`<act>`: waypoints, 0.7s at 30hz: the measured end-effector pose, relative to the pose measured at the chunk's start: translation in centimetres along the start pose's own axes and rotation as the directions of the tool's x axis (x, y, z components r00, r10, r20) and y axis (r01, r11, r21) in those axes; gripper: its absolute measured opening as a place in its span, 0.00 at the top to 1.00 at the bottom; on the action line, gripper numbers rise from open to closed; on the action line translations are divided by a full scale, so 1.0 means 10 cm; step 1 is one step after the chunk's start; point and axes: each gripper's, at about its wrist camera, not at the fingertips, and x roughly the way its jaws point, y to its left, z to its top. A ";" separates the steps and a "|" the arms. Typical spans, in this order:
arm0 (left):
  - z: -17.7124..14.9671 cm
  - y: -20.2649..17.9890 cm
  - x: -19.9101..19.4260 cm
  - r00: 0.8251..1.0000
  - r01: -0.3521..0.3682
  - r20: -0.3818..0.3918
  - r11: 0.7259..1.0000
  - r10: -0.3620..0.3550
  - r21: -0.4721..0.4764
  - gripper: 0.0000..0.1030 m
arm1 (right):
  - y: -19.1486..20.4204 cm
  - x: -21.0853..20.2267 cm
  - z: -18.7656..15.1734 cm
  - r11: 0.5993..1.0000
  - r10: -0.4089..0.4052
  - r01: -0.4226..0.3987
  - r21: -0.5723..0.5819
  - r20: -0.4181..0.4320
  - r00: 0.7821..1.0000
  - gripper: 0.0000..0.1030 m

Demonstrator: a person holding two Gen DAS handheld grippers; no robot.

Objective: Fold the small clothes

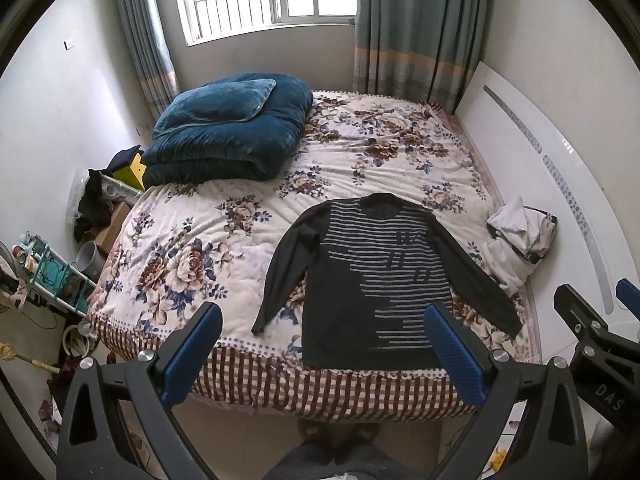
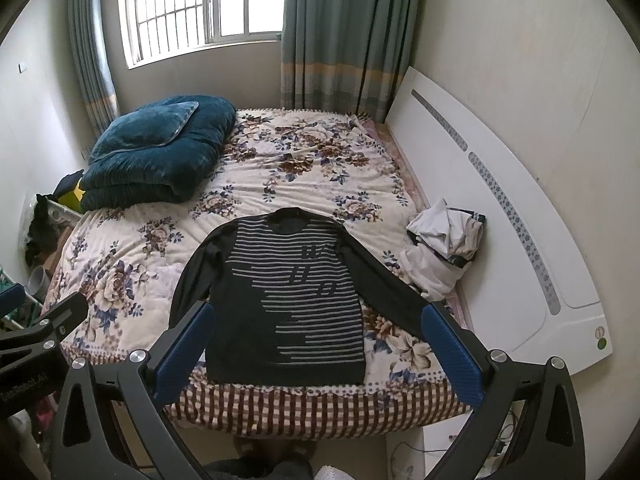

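Note:
A dark long-sleeved sweater with grey stripes (image 1: pixel 372 280) lies flat on the floral bedspread (image 1: pixel 208 248), sleeves spread, hem at the near bed edge. It also shows in the right wrist view (image 2: pixel 288 304). My left gripper (image 1: pixel 324 320) is open and empty, held above the near bed edge in front of the sweater's hem. My right gripper (image 2: pixel 318 320) is open and empty, held at the same height beside it. The right gripper's side also shows in the left wrist view (image 1: pixel 592 320).
A folded teal quilt (image 1: pixel 228 136) lies at the bed's far left. A pile of white clothes (image 1: pixel 520 240) sits at the right edge by the white headboard (image 1: pixel 560 184). Clutter and a rack (image 1: pixel 48 272) stand on the floor at left.

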 end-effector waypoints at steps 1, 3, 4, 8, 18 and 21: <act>0.00 0.00 0.00 1.000 0.000 -0.001 1.000 0.000 -0.001 0.00 | 0.00 -0.01 -0.01 1.000 0.001 -0.001 -0.001 0.002 1.000 0.00; 0.00 0.00 -0.01 1.000 0.001 0.000 1.000 -0.001 -0.003 0.00 | 0.00 -0.01 0.00 1.000 0.001 -0.001 -0.004 0.004 1.000 0.00; 0.00 0.00 -0.01 1.000 0.001 0.001 1.000 -0.001 -0.002 0.00 | 0.00 -0.02 0.00 1.000 0.003 -0.003 -0.005 0.004 1.000 0.00; 0.04 0.01 -0.02 1.000 0.003 0.002 1.000 -0.003 0.000 0.00 | -0.02 -0.02 0.02 1.000 0.002 -0.002 -0.005 0.007 1.000 0.00; 0.03 0.01 -0.03 1.000 0.004 0.004 1.000 -0.004 -0.004 0.00 | -0.01 -0.02 0.03 1.000 0.001 -0.001 -0.007 0.008 1.000 0.00; 0.03 0.03 -0.03 1.000 0.005 0.005 1.000 -0.005 -0.004 0.00 | -0.02 -0.03 0.04 1.000 0.004 -0.004 -0.005 0.007 1.000 0.00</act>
